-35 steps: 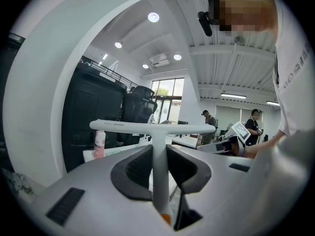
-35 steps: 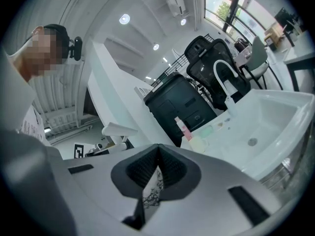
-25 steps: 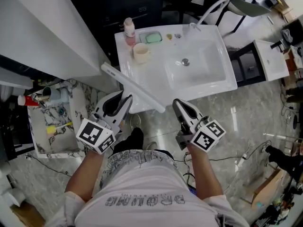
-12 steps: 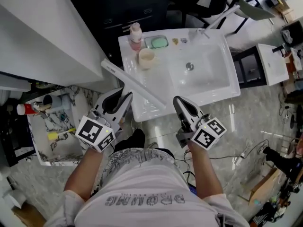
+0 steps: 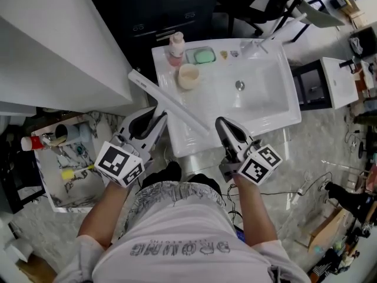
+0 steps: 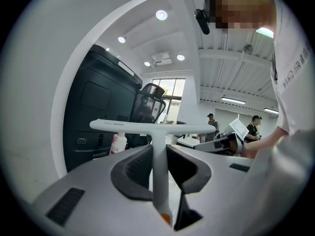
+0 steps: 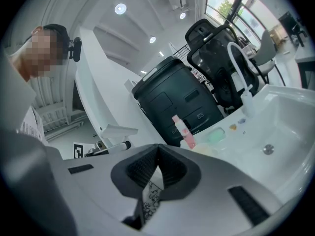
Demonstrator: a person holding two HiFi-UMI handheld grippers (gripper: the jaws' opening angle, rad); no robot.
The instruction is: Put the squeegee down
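Observation:
The white squeegee [image 5: 171, 106] has a long T-shaped blade that lies slantwise over the front left corner of the white sink [image 5: 277, 114] in the head view. My left gripper [image 5: 156, 121] is shut on its handle and held about level. In the left gripper view the handle [image 6: 158, 173] runs up between the dark pads to the crossbar [image 6: 152, 127]. My right gripper [image 5: 221, 126] hovers at the sink's front edge, to the right of the squeegee. Its jaws [image 7: 157, 149] are shut, with nothing between them.
On the sink's back rim stand a cream cup [image 5: 188, 75], a pink bottle [image 5: 175, 45] and a green soap dish [image 5: 204, 56], with the faucet [image 5: 259, 43] further right. A white slanted panel [image 5: 53, 46] is at left, with a marble tray [image 5: 65, 175] of small items below it.
Both grippers and the squeegee have come nearer to the sink, whose front edge now sits just ahead of the jaws. The left grip on the handle is unchanged.

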